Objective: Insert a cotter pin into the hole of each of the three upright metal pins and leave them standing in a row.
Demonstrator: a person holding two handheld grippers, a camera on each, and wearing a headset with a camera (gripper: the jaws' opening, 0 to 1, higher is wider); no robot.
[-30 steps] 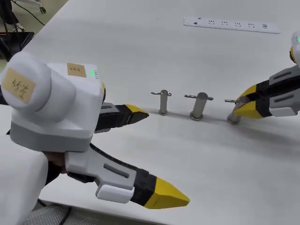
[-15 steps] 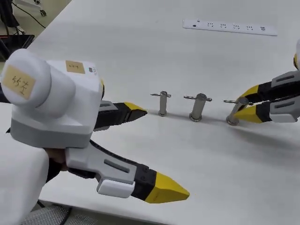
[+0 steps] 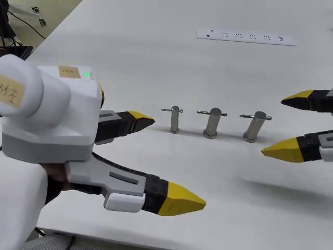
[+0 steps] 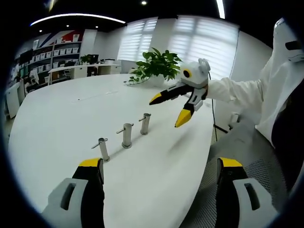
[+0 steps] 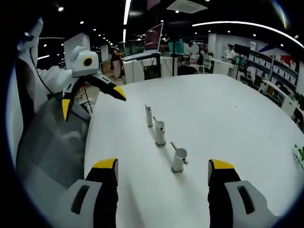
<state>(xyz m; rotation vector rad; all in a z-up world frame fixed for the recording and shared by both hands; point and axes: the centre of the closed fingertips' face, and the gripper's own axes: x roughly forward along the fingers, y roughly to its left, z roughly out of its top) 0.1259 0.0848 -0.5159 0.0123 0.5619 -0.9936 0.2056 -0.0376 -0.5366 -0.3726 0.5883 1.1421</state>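
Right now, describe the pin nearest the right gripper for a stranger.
On the white table, before the power strip, stand three upright metal pins in a row. It is the end one beside the open right gripper, thicker than the slim pin at the other end.

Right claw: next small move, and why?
Probably ease the open right claw straight back, away from the row. All three metal pins stand upright in line, each apparently with a cotter pin through its top, and the claw holds nothing, so the task looks done.
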